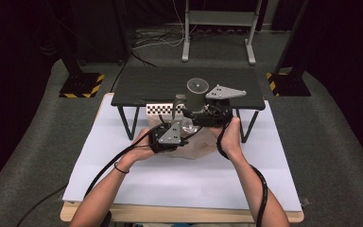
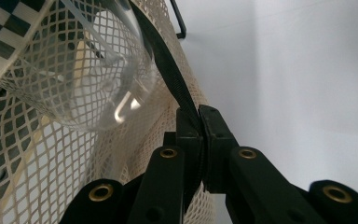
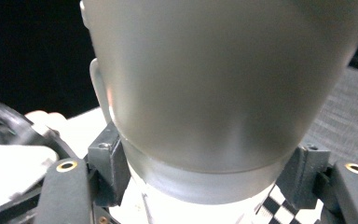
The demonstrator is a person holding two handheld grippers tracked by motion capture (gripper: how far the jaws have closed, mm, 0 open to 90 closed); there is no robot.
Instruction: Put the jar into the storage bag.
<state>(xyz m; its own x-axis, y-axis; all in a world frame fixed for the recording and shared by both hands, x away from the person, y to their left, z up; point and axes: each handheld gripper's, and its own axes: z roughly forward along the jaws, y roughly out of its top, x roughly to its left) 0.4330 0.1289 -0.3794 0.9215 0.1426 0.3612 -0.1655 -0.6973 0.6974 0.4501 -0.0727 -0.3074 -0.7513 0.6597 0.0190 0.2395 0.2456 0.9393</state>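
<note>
- Bench (image 1: 123, 189) under a white sheet fills the lower high view, with a small dark shelf (image 1: 142, 85) on thin legs standing across its far part and a checkered strip (image 1: 158, 109) just under the shelf's front edge.
- Both forearms come in from below and meet near the middle. The left gripper (image 1: 170, 135) sits low over a pale mesh bag (image 1: 196, 149) lying on the sheet, while the right gripper (image 1: 203, 113) is beside it and a little farther away, carrying a grey frosted cup (image 1: 196, 92) whose round end faces up toward the camera.
- The cup's long axis runs roughly upright, slightly tilted, and the bag lies directly below and toward the person from it; any lowering of the cup into the bag, I judge, depends on the left gripper keeping the mouth open.
- Left gripper view: the left gripper (image 2: 199, 123) is narrowed down tight on the black strap (image 2: 168, 70) that edges the mesh bag (image 2: 51, 154), the strap running up and away from the jaws. A clear glass tumbler (image 2: 84, 74) lies on its side inside the netting, just left of the strap.
- Right gripper view: the right gripper (image 3: 205, 172) is clamped around the narrow banded part of the frosted cup (image 3: 223, 84), which widens upward from there.
- The bag's opening is hidden beneath both grippers from above, and the cup blocks most of the right gripper view, so what lies under the cup cannot be made out.
</note>
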